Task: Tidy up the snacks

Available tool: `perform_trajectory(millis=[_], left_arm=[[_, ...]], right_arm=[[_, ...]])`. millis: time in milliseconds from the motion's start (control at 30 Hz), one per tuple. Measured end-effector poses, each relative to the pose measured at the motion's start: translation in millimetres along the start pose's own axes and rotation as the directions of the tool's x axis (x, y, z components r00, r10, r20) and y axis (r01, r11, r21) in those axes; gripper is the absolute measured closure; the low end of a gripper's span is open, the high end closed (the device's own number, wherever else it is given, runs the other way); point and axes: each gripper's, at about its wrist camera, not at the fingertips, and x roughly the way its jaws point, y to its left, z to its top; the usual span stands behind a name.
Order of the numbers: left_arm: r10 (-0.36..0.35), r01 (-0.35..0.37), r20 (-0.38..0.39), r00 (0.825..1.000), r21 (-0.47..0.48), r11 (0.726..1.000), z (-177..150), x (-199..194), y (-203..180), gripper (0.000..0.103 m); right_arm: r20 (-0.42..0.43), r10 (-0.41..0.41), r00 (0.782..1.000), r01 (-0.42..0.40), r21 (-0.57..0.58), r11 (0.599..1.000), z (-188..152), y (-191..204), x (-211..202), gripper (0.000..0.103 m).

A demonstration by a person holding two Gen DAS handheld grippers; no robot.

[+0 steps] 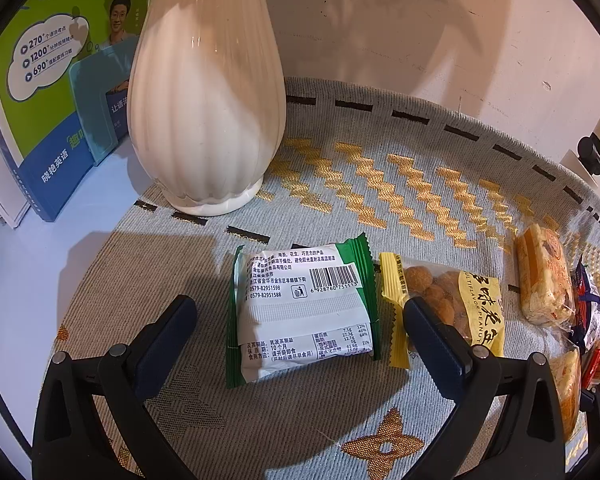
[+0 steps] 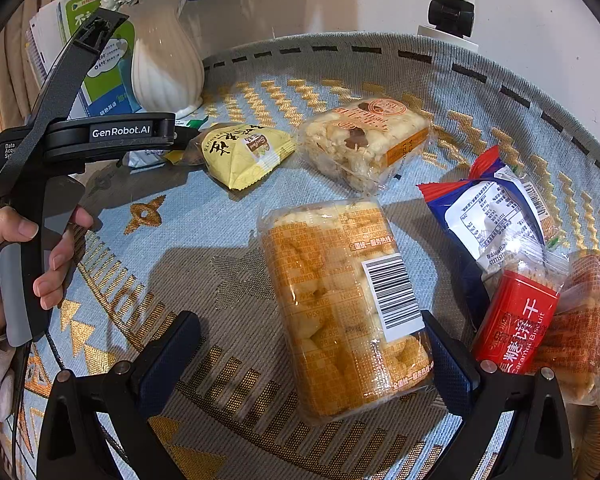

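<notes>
A green-and-white snack packet (image 1: 304,308) lies label-down on the woven mat (image 1: 260,420). My left gripper (image 1: 300,306) is open and straddles it, with a gap on each side. Just right of it lies a yellow peanut packet (image 1: 460,304), then a clear-wrapped rice cake (image 1: 544,276). In the right wrist view a long clear pack of orange puffs (image 2: 340,304) lies between the fingers of my open right gripper (image 2: 310,320), close to the right finger. A hand (image 2: 20,248) holds the left gripper's body (image 2: 100,136) at the far left.
A white ribbed vase (image 1: 208,92) stands at the mat's back left, with books (image 1: 56,92) behind it. On the right lie a blue-and-red packet (image 2: 488,208), a red caramel biscuit pack (image 2: 516,328) and an orange pack (image 2: 584,320). A white lamp base (image 2: 452,12) stands by the wall.
</notes>
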Motion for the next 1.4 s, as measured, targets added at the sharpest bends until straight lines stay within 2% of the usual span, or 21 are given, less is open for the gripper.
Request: perform_trajectory(millis=[667, 733, 767, 800, 833, 867, 933, 1067, 1400], left_arm=[[-0.001, 0.001, 0.001, 1.0, 0.0, 1.0, 0.1, 0.0, 0.2, 0.0], [-0.002, 0.002, 0.002, 1.0, 0.0, 1.0, 0.3, 0.1, 0.2, 0.0], [-0.005, 0.005, 0.002, 1.0, 0.003, 1.0, -0.2, -0.5, 0.4, 0.0], [-0.012, 0.012, 0.006, 1.0, 0.005, 1.0, 0.1, -2.0, 1.6, 0.005], [-0.017, 0.016, 0.017, 1.0, 0.01, 1.0, -0.4, -5.3, 2.8, 0.031], [-0.029, 0.028, 0.032, 0.999, 0.033, 0.999, -1.2, -9.0, 1.2, 0.052], [-0.017, 0.016, 0.032, 0.999, 0.056, 0.998, -2.1, -11.1, -2.3, 0.055], [-0.05, 0.049, 0.036, 0.998, 0.016, 0.999, -1.3, -14.2, 5.9, 0.055], [-0.038, 0.04, 0.055, 0.998, -0.045, 0.998, -1.9, -16.0, 24.9, 0.055]], right_arm=[[0.009, 0.017, 1.0, -0.017, 0.019, 1.0, 1.7, 0.2, 0.8, 0.0], [0.048, 0.045, 0.998, -0.048, 0.077, 0.996, -0.1, -10.2, -6.6, 0.011], [0.074, 0.056, 0.996, -0.065, 0.113, 0.991, -1.5, -17.4, -11.1, 0.028], [0.092, 0.076, 0.993, -0.089, 0.142, 0.986, -2.9, -24.1, -13.9, 0.05], [0.105, 0.104, 0.989, -0.119, 0.158, 0.98, -3.5, -28.0, -15.0, 0.052], [0.111, 0.133, 0.985, -0.151, 0.167, 0.974, -3.8, -30.4, -15.2, 0.053], [0.126, 0.16, 0.979, -0.18, 0.169, 0.969, -4.0, -30.2, -16.8, 0.056], [0.152, 0.196, 0.969, -0.218, 0.146, 0.965, -2.4, -25.9, -20.3, 0.058], [0.212, 0.229, 0.95, -0.264, 0.155, 0.952, -8.6, -30.9, -34.6, 0.058]])
